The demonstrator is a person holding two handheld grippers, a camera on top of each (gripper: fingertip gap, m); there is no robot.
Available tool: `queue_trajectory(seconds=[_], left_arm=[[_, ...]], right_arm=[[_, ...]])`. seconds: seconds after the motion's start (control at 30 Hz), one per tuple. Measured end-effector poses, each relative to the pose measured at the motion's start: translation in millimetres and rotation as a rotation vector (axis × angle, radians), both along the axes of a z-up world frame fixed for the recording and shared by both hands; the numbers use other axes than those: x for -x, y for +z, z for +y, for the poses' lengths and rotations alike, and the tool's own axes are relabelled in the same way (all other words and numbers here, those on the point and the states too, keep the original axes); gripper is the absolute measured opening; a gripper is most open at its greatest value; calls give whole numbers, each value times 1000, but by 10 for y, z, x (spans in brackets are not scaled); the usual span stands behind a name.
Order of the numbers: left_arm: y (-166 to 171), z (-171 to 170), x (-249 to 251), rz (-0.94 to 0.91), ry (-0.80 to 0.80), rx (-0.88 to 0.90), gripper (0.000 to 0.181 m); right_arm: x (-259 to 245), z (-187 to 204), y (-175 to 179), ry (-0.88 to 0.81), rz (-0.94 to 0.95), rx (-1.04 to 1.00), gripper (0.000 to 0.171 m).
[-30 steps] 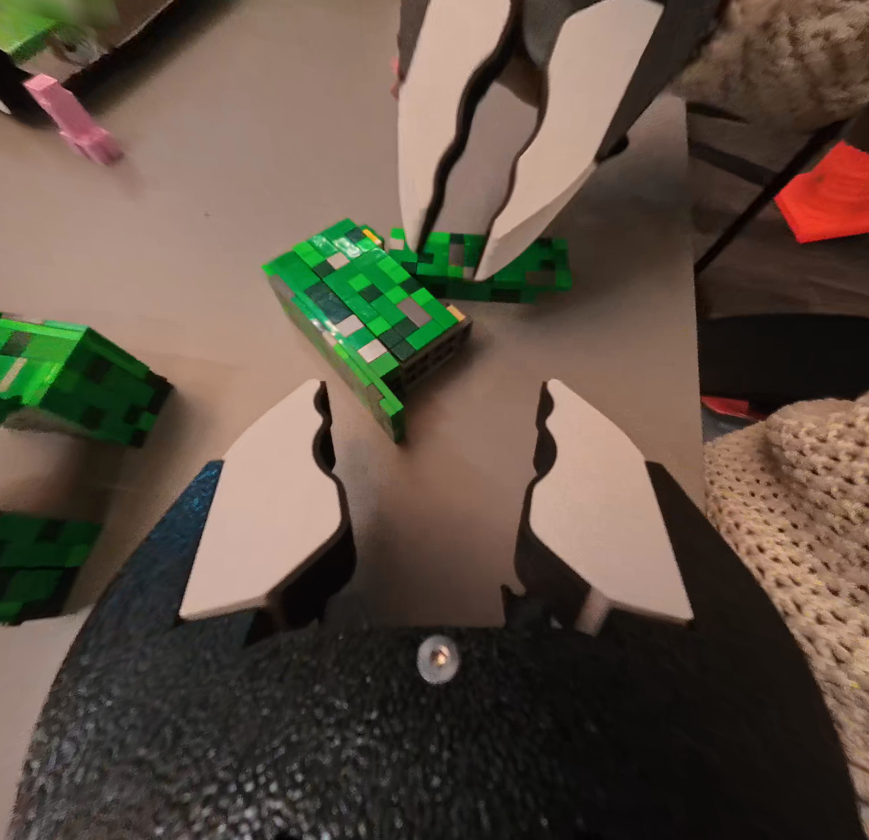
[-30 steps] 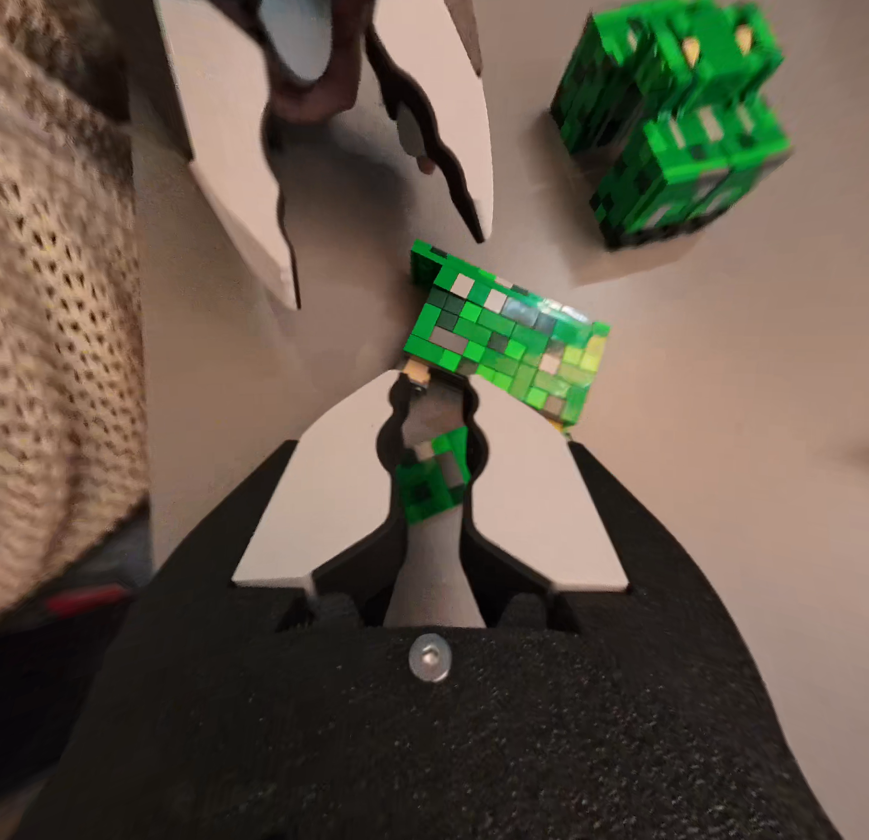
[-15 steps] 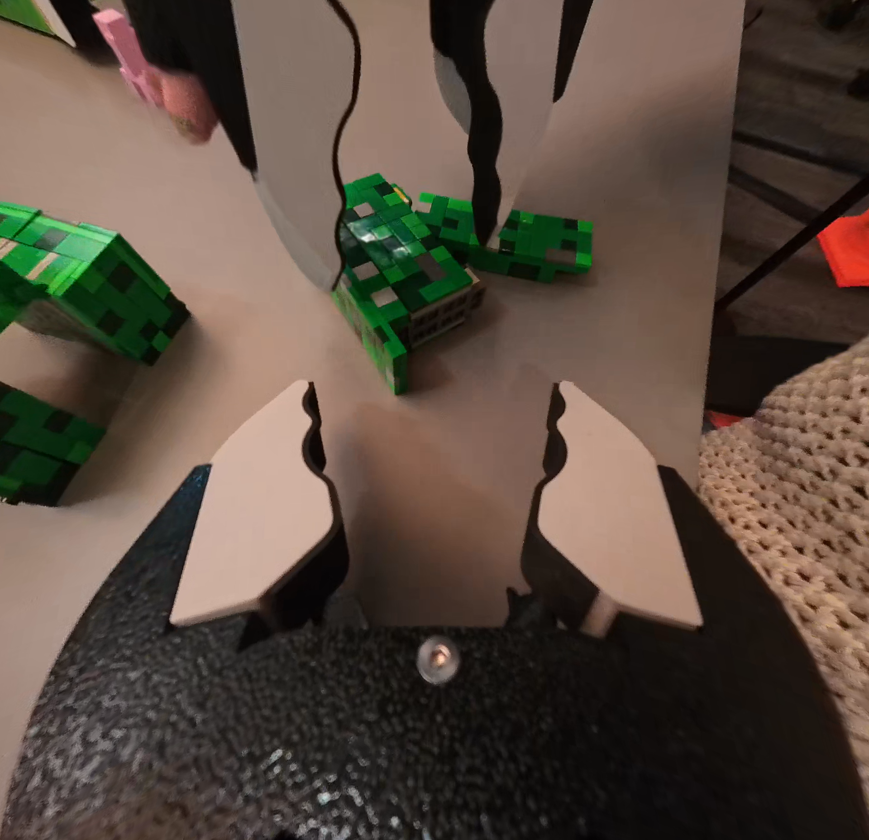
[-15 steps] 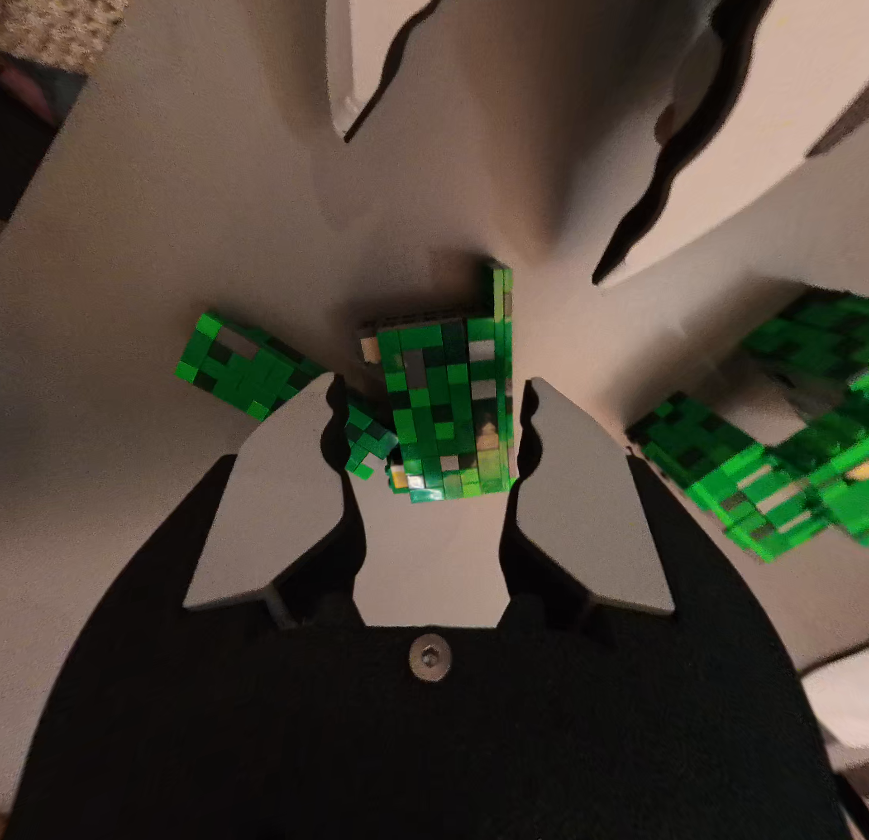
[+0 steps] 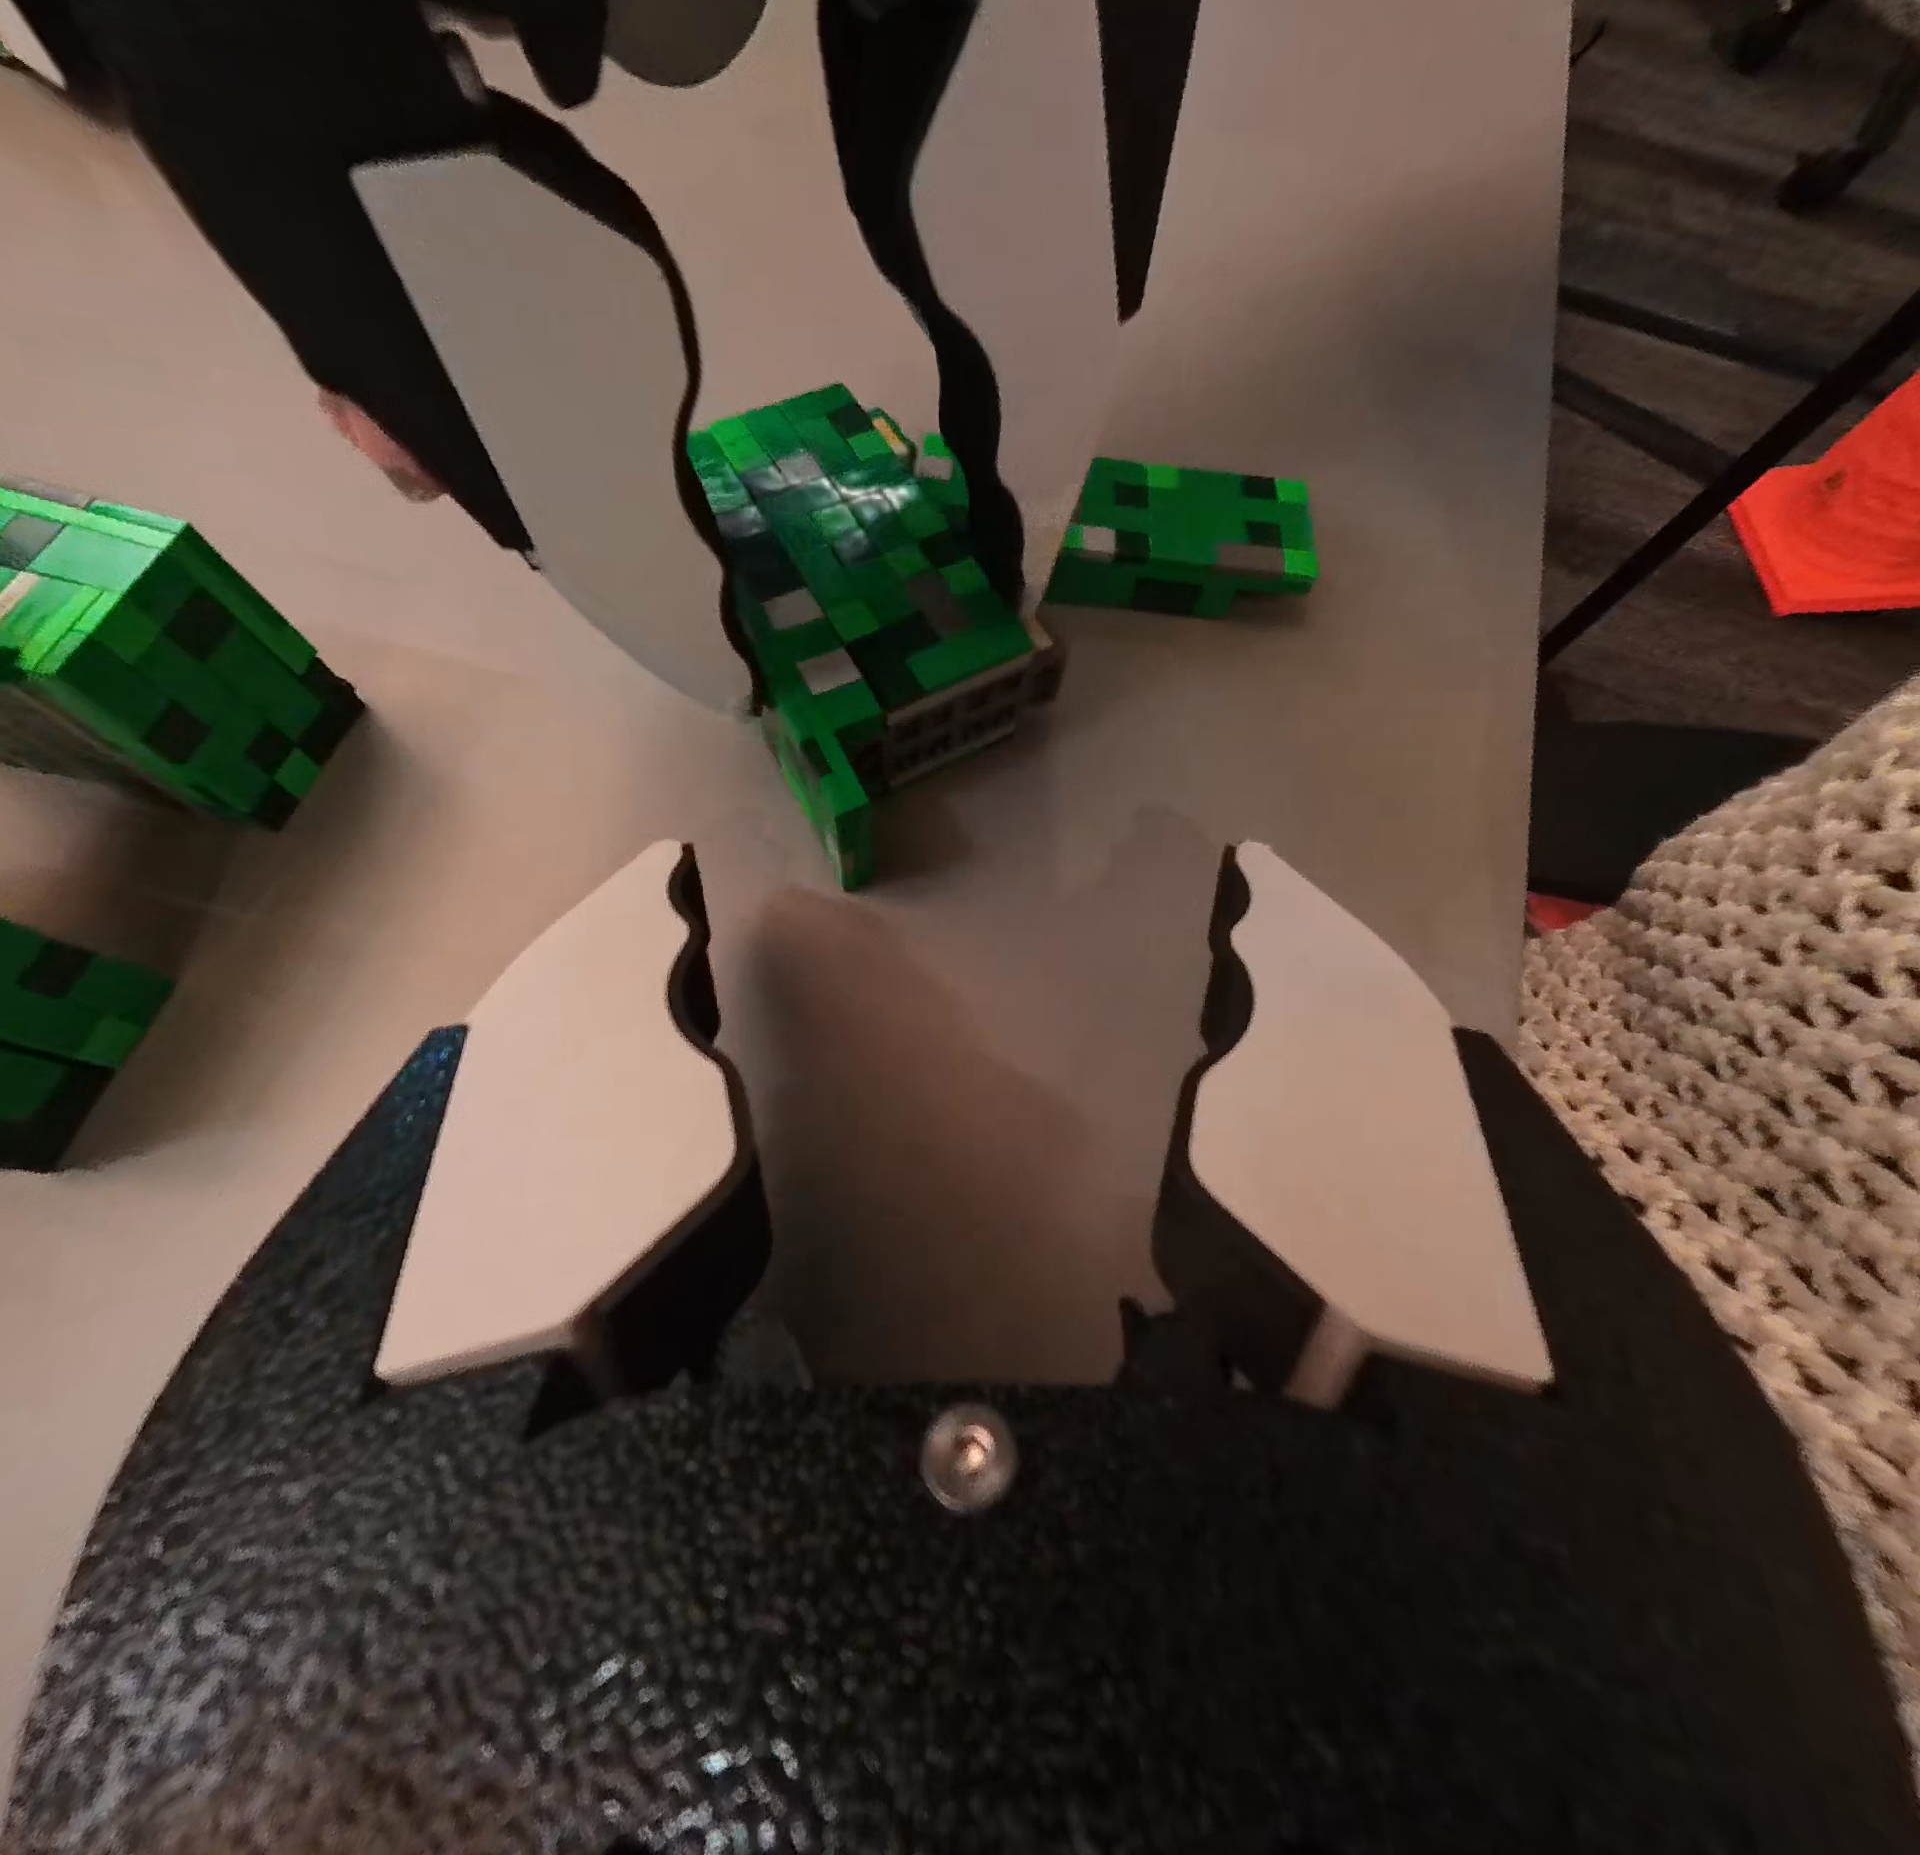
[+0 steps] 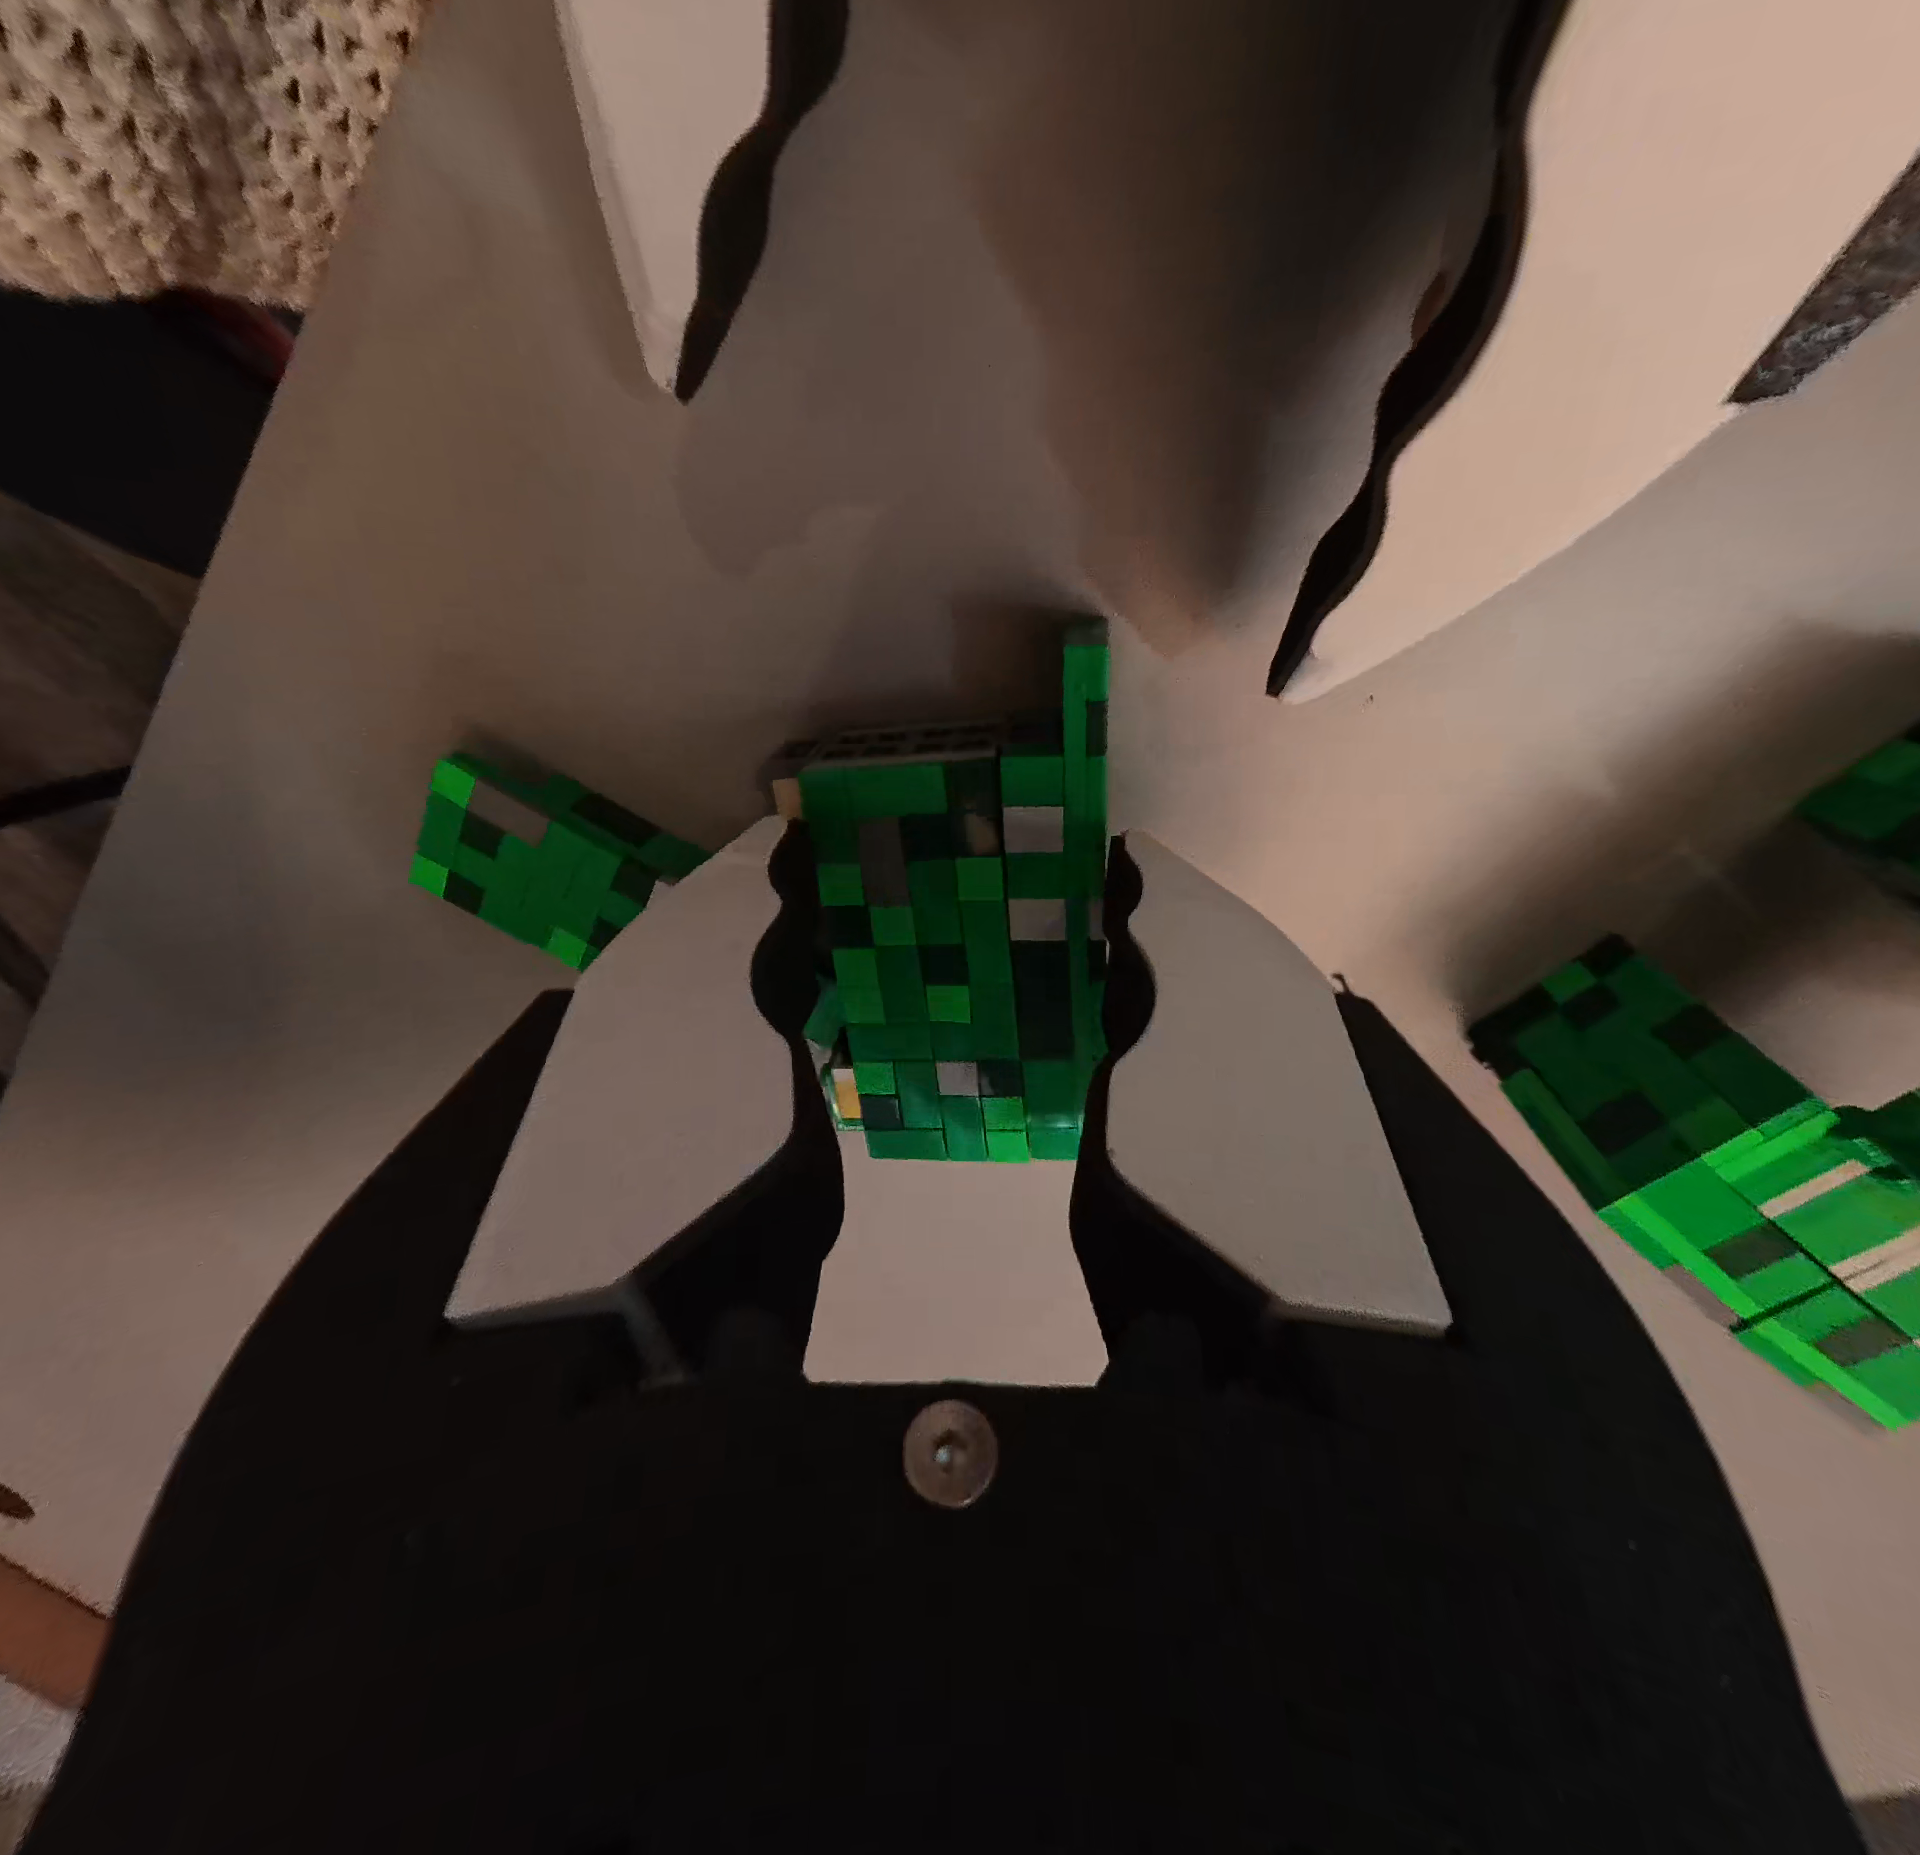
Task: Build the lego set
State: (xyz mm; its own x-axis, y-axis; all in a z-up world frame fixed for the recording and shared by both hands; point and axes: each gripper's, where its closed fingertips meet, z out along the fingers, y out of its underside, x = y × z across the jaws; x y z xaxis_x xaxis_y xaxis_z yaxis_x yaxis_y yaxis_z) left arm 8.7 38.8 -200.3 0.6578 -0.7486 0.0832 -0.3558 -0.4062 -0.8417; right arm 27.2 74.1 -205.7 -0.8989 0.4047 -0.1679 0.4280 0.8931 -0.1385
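Lego block (image 5: 862, 600) sits ahead of your left gripper (image 5: 961, 958), whose jaws gape wide and empty over the desk (image 5: 1299, 247); the flat green panel (image 5: 1184, 548) lies loose beside it, so joining remains, I judge.

Only your right gripper's (image 6: 951, 984) own view shows its jaws closed on that block; built sections (image 6: 1704, 1171) lie right.

Dim warm indoor light, both views; the table (image 5: 1299, 247) reads beige-grey with soft dark shadows pooled under the left gripper (image 5: 961, 860) and between the right gripper (image 6: 940, 849) fingers. Glare patch on the glossy top of the green lego block (image 5: 862, 579); speckled highlights on the black gripper body. Strong fisheye bending at edges, motion blur on far fingers and the edge lego pieces (image 6: 1714, 1203).
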Motion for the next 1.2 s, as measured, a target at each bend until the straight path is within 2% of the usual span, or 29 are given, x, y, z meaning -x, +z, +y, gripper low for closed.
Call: queue_trajectory(seconds=[0.33, 0.5, 0.6, 0.83, 1.0, 1.13, 1.2], left_arm=[[-72, 223, 6, 124, 81, -65, 85], [-21, 335, 155, 87, 143, -73, 73], [-28, 337, 213, 81, 128, -55, 68], [141, 363, 202, 50, 94, -119, 71], [75, 452, 179, 113, 105, -114, 66], [36, 465, 127, 96, 93, -70, 62], [35, 472, 115, 99, 91, -65, 60]], right_arm=[[120, -7, -2, -188, 72, 70, 53], [263, 0, -1, -346, 151, 125, 53], [333, 20, 4, -434, 199, 169, 53], [211, 174, 145, -495, 322, 352, 60], [183, 211, 106, -497, 376, 393, 68], [225, 158, 35, -477, 374, 413, 64], [228, 136, 12, -462, 372, 425, 56]])
